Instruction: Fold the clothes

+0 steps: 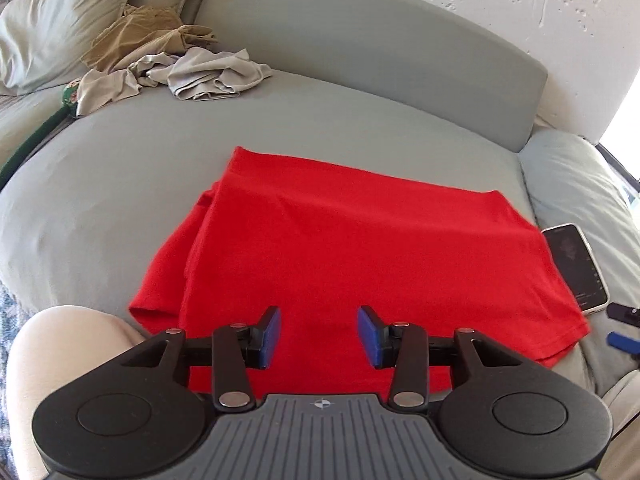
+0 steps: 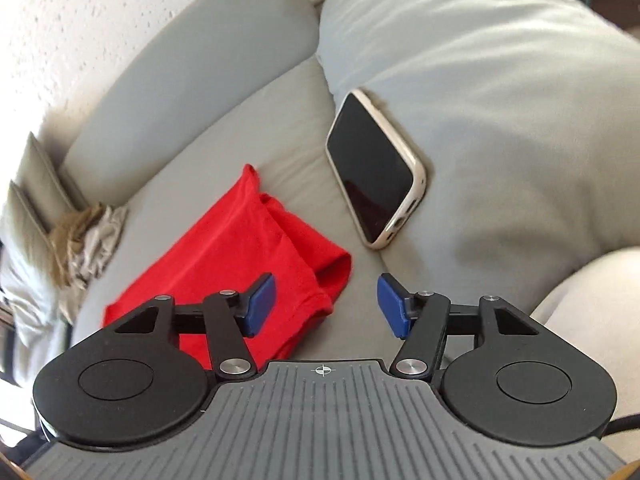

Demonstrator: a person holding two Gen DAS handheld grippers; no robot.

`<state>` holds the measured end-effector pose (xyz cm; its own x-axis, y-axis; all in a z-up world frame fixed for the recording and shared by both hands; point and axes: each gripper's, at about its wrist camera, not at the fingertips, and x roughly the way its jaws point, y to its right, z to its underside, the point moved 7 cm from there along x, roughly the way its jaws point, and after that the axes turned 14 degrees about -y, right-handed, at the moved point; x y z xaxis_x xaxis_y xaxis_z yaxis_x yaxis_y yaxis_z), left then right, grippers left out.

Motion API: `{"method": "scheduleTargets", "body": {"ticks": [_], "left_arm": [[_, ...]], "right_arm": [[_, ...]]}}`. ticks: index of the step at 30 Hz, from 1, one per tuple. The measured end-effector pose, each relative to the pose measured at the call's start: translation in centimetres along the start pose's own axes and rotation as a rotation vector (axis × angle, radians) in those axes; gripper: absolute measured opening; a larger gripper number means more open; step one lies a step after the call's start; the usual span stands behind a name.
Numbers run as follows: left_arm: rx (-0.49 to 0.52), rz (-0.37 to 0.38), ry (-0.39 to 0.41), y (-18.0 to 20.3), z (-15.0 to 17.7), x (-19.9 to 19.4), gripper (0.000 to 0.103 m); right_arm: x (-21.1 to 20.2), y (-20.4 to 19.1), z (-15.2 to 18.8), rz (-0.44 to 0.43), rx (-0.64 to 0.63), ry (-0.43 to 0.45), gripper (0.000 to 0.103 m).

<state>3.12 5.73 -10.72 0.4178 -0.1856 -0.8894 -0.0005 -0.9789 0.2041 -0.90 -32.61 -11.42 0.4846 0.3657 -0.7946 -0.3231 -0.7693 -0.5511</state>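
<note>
A red garment [image 1: 340, 248] lies folded flat on the grey couch seat [image 1: 100, 184]. My left gripper [image 1: 319, 338] is open and empty, hovering over the garment's near edge. In the right wrist view the same red garment [image 2: 240, 248] lies at lower left, its sleeve end toward the middle. My right gripper [image 2: 326, 306] is open and empty, just above the garment's near right corner, its left finger over the cloth. A heap of unfolded beige and grey clothes [image 1: 172, 64] sits at the far left of the seat, also seen in the right wrist view [image 2: 88, 236].
A phone [image 1: 576, 268] lies right of the garment against a grey cushion [image 1: 580, 184]; it also shows in the right wrist view [image 2: 374, 168]. Pillows [image 1: 60, 20] stand at the far left. The couch backrest [image 1: 360, 48] runs behind. My knee [image 1: 68, 360] is at lower left.
</note>
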Motion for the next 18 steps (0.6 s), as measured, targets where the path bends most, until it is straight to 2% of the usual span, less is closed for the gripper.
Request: {"method": "scheduleTargets", "body": {"ticks": [4, 7, 9, 14, 18], "left_arm": [[0.063, 0.036, -0.024, 2.7, 0.3, 1.4, 0.041], [0.069, 0.049, -0.087, 3.2, 1.1, 2.8, 0.042], [0.063, 0.050, -0.089, 3.1, 1.4, 3.1, 0.042], [0.044, 0.070, -0.098, 2.8, 1.4, 3.3, 0.043], [0.034, 0.086, -0.103, 2.6, 1.5, 3.3, 0.043]], "right_arm": [[2.2, 0.4, 1.2, -0.221, 0.177, -0.105, 0.062], [3.4, 0.5, 2.1, -0.255, 0.223, -0.160, 0.062], [4.2, 0.5, 2.6, -0.276, 0.252, -0.196, 0.060], [5.2, 0.5, 2.2, -0.285, 0.226, -0.175, 0.059], [6.4, 0.8, 1.2, -0.328, 0.232, -0.144, 0.059]]}}
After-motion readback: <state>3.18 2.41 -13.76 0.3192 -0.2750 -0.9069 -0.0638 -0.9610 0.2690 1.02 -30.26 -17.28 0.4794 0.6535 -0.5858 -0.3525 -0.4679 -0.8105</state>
